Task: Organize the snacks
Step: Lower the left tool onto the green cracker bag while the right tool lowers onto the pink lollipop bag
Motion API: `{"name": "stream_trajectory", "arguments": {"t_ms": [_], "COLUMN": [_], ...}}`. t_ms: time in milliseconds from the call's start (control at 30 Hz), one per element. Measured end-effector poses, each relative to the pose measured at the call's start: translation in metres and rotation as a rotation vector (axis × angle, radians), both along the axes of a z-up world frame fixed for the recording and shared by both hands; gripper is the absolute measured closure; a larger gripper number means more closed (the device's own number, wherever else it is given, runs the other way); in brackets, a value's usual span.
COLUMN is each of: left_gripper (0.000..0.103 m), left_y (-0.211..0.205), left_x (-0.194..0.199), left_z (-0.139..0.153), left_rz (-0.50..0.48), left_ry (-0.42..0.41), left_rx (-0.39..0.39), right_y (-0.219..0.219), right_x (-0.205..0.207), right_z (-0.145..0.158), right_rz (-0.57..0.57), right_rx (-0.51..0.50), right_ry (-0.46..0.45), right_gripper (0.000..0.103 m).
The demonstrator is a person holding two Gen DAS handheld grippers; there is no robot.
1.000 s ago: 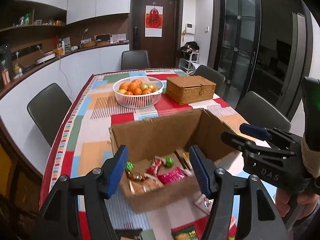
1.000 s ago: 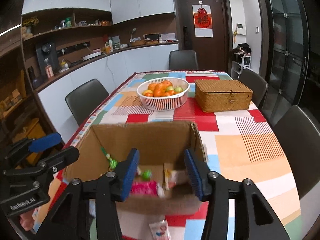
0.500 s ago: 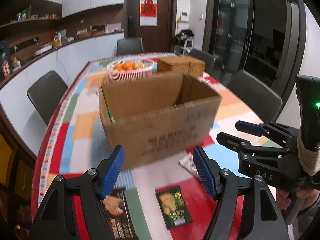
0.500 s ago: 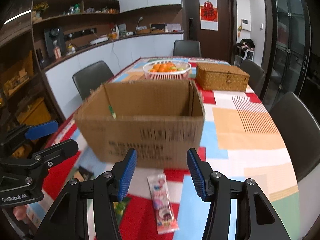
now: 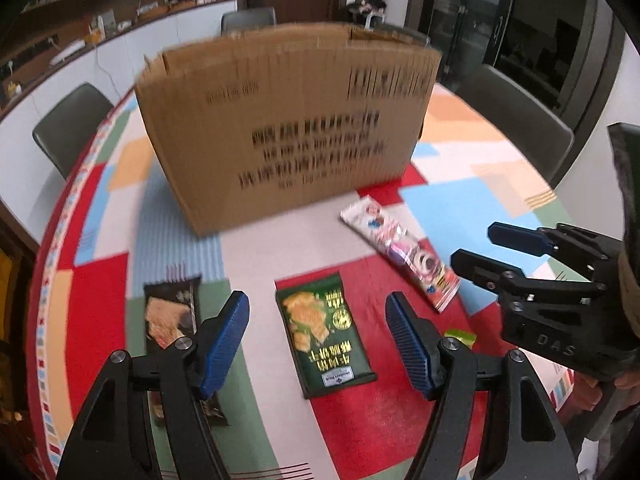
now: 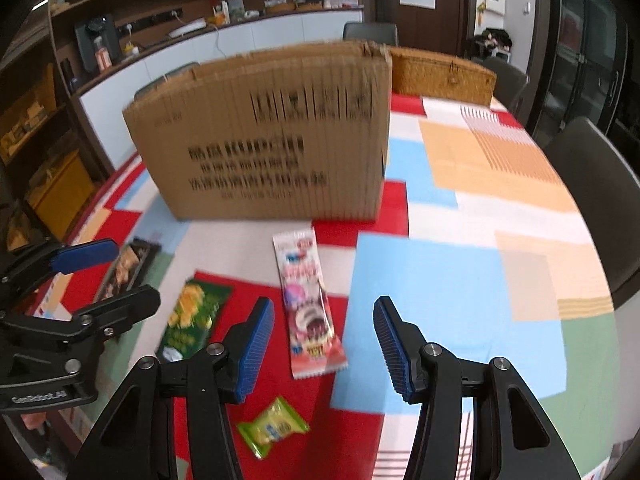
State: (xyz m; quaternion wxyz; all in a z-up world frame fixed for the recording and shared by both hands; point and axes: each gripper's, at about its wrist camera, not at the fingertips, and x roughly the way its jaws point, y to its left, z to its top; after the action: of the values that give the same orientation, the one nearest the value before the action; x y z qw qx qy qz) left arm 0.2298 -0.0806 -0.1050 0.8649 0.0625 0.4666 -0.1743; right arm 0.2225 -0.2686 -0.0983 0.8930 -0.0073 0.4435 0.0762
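Both our grippers, left gripper (image 5: 316,340) and right gripper (image 6: 323,346), hold jaws spread, empty. The flat green foil snack packet (image 5: 326,330), lower centre, looks light, slippery, crushable; we'd pinch its edge.

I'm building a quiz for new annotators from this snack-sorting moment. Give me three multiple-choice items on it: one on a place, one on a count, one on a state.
1. Where does the green packet lie?
A. inside the cardboard box
B. on the tablecloth between the left gripper's open fingers, as the left wrist view shows it
C. in the right gripper

2. How many snack packets lie on the table in front of the cardboard box in the right wrist view?
A. two
B. four
C. six

3. What state is the right gripper in?
A. open and empty
B. shut on the pink packet
C. shut on nothing

Answers:
1. B: it lies flat on the cloth, framed by the left gripper.
2. B: dark packet, green packet, pink packet, small yellow-green packet.
3. A: its fingers stand apart, holding nothing.
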Motion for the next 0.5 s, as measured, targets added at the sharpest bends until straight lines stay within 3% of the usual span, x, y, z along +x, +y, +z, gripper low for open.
{"name": "stream_trajectory", "arguments": {"t_ms": [267, 500], "left_gripper": [0.033, 0.033], "left_y": [-0.01, -0.01], "left_x": [0.007, 0.013], "left_z": [-0.039, -0.055], "left_rz": [0.026, 0.04], "left_ry": [0.076, 0.108], "left_rx": [0.052, 0.063], "right_y": [-0.004, 0.0], "right_x": [-0.002, 0.003], "right_z": [-0.02, -0.03], "right_rz": [-0.008, 0.008], "right_rx": [0.008, 0.0], "right_ry": [0.058, 0.087], "right_gripper": [0.05, 0.05]}}
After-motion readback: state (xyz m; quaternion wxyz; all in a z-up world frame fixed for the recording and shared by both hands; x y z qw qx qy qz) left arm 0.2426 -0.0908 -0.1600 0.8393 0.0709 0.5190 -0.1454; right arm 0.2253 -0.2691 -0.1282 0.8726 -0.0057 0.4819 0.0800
